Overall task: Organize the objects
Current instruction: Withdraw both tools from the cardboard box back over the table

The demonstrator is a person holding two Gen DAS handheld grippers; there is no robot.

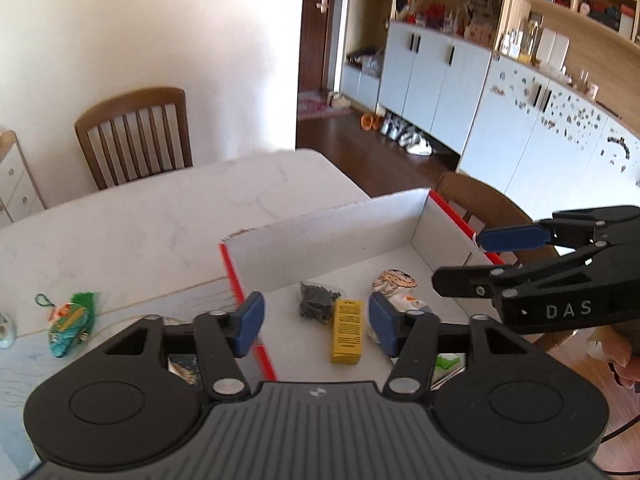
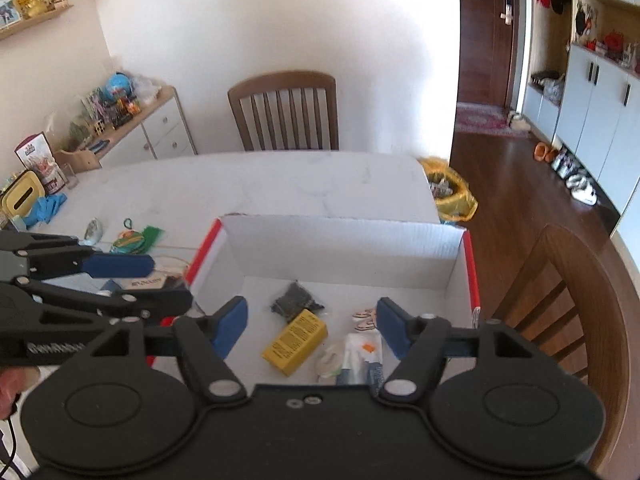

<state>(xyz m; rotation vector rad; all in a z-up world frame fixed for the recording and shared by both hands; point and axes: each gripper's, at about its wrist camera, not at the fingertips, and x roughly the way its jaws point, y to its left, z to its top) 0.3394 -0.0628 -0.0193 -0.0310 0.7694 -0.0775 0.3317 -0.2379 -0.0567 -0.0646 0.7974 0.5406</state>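
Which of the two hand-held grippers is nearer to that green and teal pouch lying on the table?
The left hand-held gripper: the pouch lies just to its left, outside the box. The right hand-held gripper hovers over the box, farther away.

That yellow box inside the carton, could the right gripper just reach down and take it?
Probably yes. The yellow box lies uncovered on the carton floor, directly below the right gripper, whose jaws stand open and empty.

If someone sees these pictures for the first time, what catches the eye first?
The open white box with red edges, on the table, holding a yellow carton and a dark packet. Both grippers, left and right, hang open above it, holding nothing.
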